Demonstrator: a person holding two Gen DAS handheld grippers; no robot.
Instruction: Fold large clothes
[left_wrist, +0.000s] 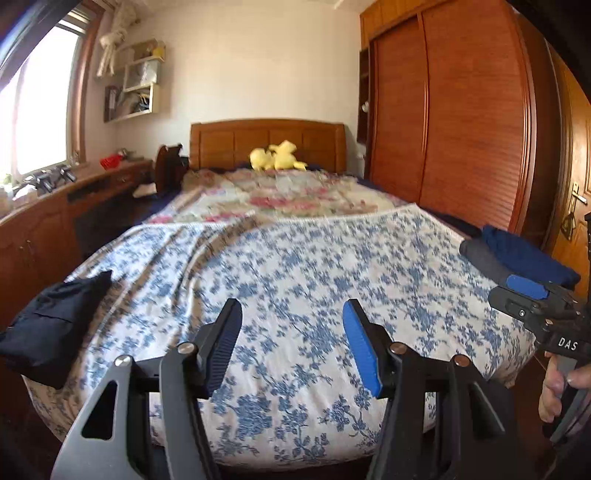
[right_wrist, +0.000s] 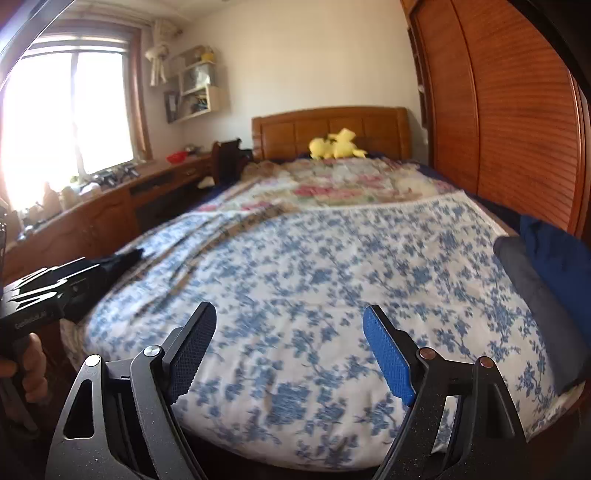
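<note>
A folded black garment lies on the bed's near left corner. A dark grey garment and a dark blue garment lie bunched at the bed's right edge; they also show in the right wrist view, grey and blue. My left gripper is open and empty above the foot of the bed. My right gripper is open and empty, also above the foot of the bed. The right gripper shows at the right of the left wrist view, near the grey garment.
The bed carries a blue floral cover and a pink floral quilt farther back. A yellow plush toy sits at the wooden headboard. A wooden wardrobe lines the right side. A wooden counter runs under the window at left.
</note>
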